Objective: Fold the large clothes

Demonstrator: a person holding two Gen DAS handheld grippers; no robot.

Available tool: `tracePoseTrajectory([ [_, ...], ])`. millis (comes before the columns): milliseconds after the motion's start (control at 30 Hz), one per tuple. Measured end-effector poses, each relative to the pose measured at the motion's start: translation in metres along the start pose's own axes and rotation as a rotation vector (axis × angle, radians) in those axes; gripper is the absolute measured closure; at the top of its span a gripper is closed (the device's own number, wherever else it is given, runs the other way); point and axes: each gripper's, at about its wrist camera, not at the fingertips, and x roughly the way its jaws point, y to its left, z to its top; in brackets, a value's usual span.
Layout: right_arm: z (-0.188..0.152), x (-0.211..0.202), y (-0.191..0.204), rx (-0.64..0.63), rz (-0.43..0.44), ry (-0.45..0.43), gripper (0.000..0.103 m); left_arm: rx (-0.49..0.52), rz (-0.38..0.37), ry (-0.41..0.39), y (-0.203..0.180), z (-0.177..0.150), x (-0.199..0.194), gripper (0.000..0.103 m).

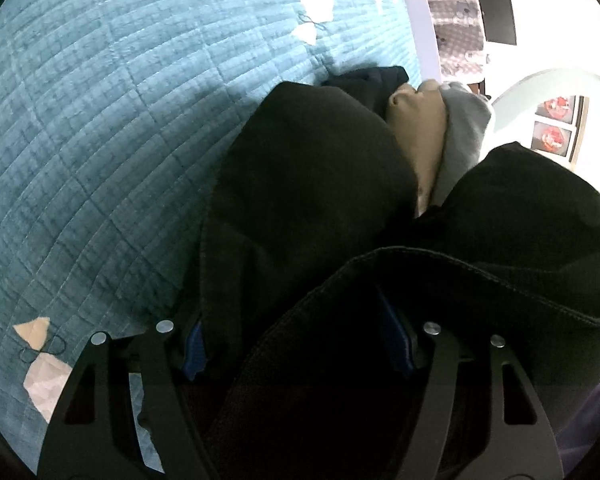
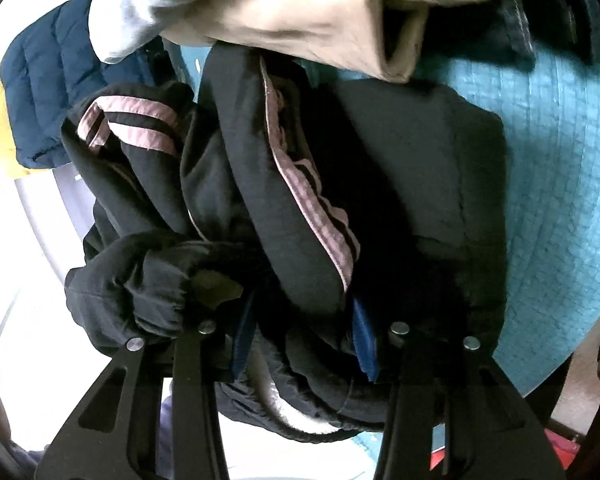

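Observation:
A black garment (image 1: pixel 312 184) lies bunched on the teal quilted bedcover (image 1: pixel 100 140). Its cloth fills the space between the fingers of my left gripper (image 1: pixel 296 344), whose blue pads (image 1: pixel 194 352) stand wide apart around it. In the right wrist view the black garment with pink stripes (image 2: pixel 300 200) hangs in folds, and my right gripper (image 2: pixel 304 336) has it bunched between its blue pads (image 2: pixel 364 336). The cloth hides both sets of fingertips.
A tan garment (image 1: pixel 420 136) and a light grey one (image 1: pixel 464 128) lie beyond the black one; they also show in the right wrist view as tan (image 2: pixel 320 20) and grey (image 2: pixel 140 12). A navy puffer jacket (image 2: pixel 60 92) lies at left. The bed's white edge (image 1: pixel 420 20) runs at the far right.

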Motion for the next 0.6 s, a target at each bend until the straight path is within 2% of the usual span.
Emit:
tracePoseTrajectory([
  [33, 0.003, 0.000, -0.003, 0.001, -0.004, -0.006, 0.060, 0.006, 0.010, 0.005, 0.000, 0.001, 0.002, 0.035],
  [100, 0.005, 0.003, -0.004, -0.033, -0.084, -0.051, 0.054, 0.011, 0.037, 0.017, 0.001, 0.006, 0.006, 0.035],
  [133, 0.007, 0.004, -0.006, -0.032, -0.116, -0.074, 0.046, 0.014, 0.050, 0.027, 0.001, 0.010, 0.009, 0.033],
  [200, 0.018, 0.003, -0.015, -0.022, -0.157, -0.117, 0.040, 0.029, 0.097, 0.041, 0.001, 0.022, 0.014, 0.028],
  [267, 0.026, 0.000, -0.015, -0.055, -0.210, -0.162, 0.030, 0.045, 0.161, 0.058, 0.002, 0.032, 0.020, 0.011],
  [333, 0.042, 0.002, -0.022, -0.056, -0.257, -0.180, 0.023, 0.043, 0.145, 0.103, 0.005, 0.039, 0.030, 0.009],
  [400, 0.057, 0.010, -0.028, -0.058, -0.284, -0.176, 0.020, 0.041, 0.146, 0.132, 0.009, 0.044, 0.040, 0.003],
  [467, 0.068, 0.018, -0.035, -0.061, -0.316, -0.171, 0.009, 0.025, 0.124, 0.147, 0.015, 0.046, 0.047, 0.003],
  [533, 0.079, 0.023, -0.051, -0.035, -0.285, -0.161, 0.008, 0.011, 0.098, 0.146, 0.020, 0.047, 0.052, 0.003],
  [600, 0.091, 0.027, -0.073, 0.015, -0.209, -0.128, 0.007, 0.004, 0.070, 0.151, 0.024, 0.048, 0.057, 0.003],
])
